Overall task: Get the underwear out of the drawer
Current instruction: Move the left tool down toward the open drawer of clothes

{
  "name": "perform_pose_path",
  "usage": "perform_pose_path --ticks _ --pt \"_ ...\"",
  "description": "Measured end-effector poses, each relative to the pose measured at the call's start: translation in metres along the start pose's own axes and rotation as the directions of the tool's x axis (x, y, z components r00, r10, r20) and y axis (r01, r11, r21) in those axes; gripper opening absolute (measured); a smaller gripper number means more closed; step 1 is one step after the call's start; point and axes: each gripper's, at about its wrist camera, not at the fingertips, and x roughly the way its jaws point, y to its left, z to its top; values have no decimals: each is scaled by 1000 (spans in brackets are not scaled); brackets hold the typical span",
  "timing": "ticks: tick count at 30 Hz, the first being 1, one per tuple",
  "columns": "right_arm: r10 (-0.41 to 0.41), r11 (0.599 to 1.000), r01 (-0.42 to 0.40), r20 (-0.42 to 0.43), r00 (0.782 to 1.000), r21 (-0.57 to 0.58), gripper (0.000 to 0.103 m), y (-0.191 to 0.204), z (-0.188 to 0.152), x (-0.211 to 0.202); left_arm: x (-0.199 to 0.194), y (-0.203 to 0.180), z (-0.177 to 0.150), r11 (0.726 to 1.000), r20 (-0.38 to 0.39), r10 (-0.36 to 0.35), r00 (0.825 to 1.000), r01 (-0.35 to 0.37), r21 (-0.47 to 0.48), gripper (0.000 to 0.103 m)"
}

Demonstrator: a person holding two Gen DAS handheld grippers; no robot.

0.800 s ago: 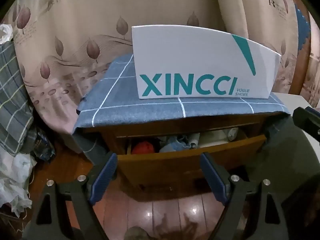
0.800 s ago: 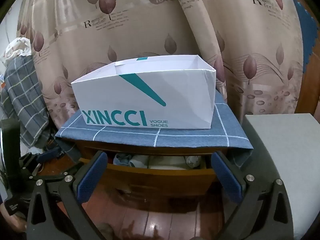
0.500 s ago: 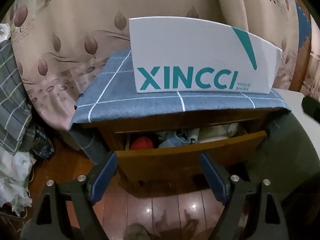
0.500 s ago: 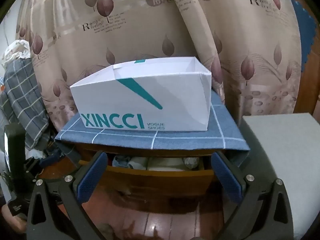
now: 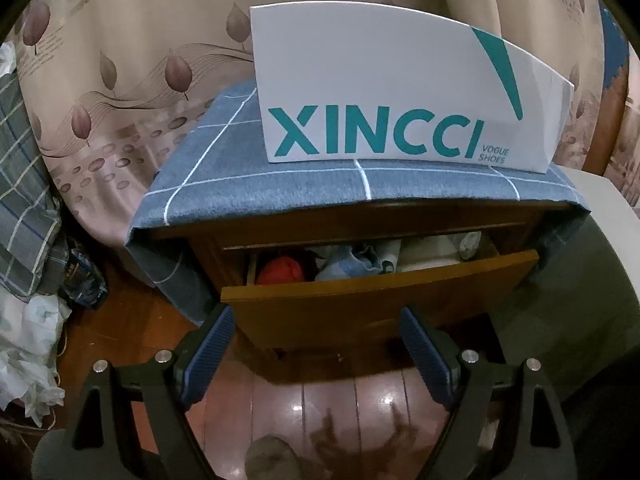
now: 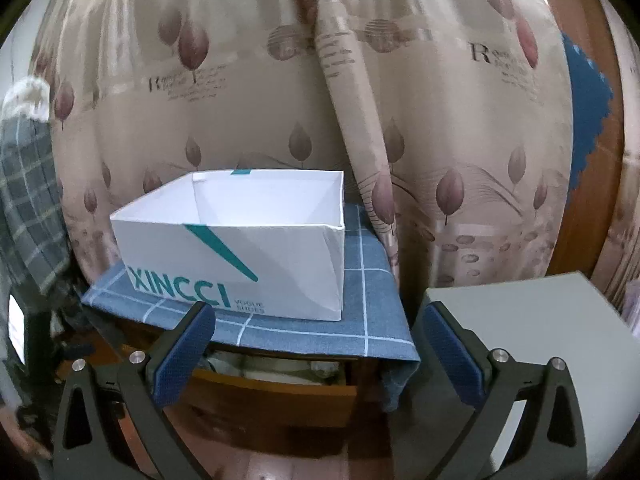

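Note:
A wooden drawer (image 5: 380, 280) of a small cabinet stands pulled out, its front also low in the right wrist view as the drawer (image 6: 280, 392). Inside lie folded garments: a red piece (image 5: 280, 270), a blue-grey piece (image 5: 348, 262) and a pale one (image 5: 428, 254). My left gripper (image 5: 316, 344) hangs open just in front of the drawer front, nothing between its blue pads. My right gripper (image 6: 316, 344) is open too, higher up and empty, facing the white shoe box (image 6: 240, 248).
The white XINCCI box (image 5: 400, 92) is open-topped and sits on a blue checked cloth (image 5: 224, 184) covering the cabinet. Leaf-print curtains hang behind. A grey block (image 6: 540, 340) stands at the right. Plaid bedding (image 5: 24, 200) and crumpled bags lie left on the wooden floor.
The right gripper has risen and swung to the right, so the box top now shows and the drawer sits low. The left gripper has edged closer to the drawer.

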Motion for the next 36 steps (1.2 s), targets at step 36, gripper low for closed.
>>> perform_pose_path --ticks 36 --pt "41 997 -42 22 999 57 103 -25 -9 -7 39 -31 12 998 -75 2 997 -7 -68 87"
